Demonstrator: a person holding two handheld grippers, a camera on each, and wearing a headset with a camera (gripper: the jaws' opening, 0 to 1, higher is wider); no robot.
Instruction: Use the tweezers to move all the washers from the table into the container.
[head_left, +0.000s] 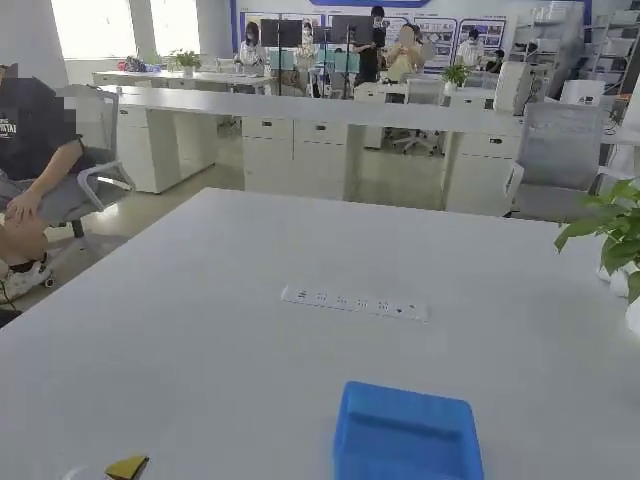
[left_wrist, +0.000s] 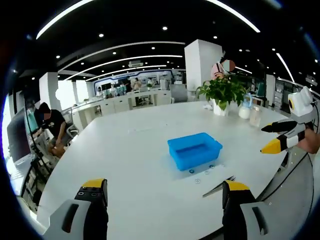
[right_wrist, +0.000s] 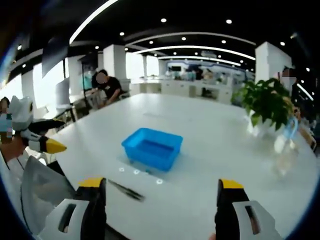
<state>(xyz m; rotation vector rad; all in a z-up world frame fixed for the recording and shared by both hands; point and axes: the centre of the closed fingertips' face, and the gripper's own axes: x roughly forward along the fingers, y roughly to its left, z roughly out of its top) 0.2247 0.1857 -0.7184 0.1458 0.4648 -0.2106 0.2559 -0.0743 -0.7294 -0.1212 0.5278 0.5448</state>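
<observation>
With the left tool and the right tool both released and empty, the tweezers, laid on the surface at about 7 o'clock from the blue container just past the washers, should be gripped mid-length so their tips are left free.

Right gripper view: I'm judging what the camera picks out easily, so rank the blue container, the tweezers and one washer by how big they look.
Largest: blue container.
Middle: tweezers, long but thin.
Smallest: washer, a tiny ring beside the container.
</observation>
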